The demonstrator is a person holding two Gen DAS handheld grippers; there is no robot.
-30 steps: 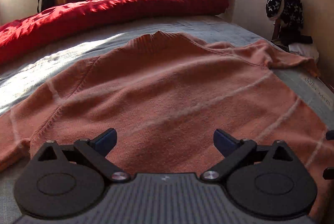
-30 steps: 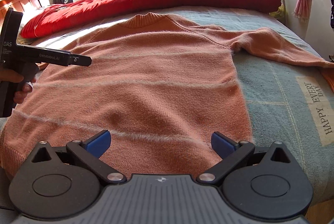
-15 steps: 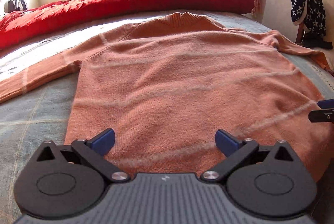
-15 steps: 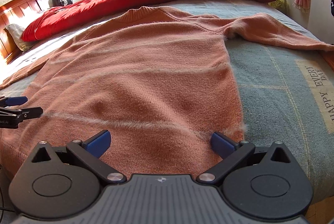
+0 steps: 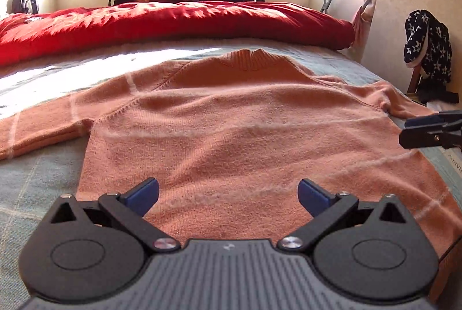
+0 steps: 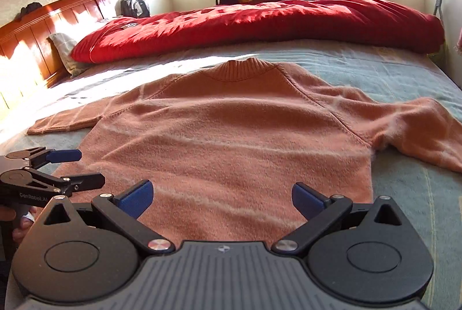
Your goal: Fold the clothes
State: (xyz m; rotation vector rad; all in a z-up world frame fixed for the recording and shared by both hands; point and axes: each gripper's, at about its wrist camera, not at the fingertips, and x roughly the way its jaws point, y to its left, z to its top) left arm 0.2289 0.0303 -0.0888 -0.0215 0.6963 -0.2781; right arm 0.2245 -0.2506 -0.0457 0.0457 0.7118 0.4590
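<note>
The orange sweater (image 5: pixel 236 131) lies flat on the bed (image 6: pixel 404 73), collar toward the red duvet (image 6: pixel 260 21), sleeves out to both sides; the left hand-held gripper (image 5: pixel 228 196) and the right hand-held gripper (image 6: pixel 221 198) are spread wide above its hem, holding nothing.

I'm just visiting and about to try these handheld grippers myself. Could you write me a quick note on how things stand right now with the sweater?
Left gripper: open, empty, over the sweater's lower edge.
Right gripper: open, empty, also near the lower edge.
Sweater: orange, lying flat on the bed sheet, collar away from you, both sleeves spread out to the sides.
Red duvet sits beyond the collar, apart from it.
Done: the sweater is spread out.
Left: all the folding; no fold shows yet. Probably start with a sleeve.
</note>
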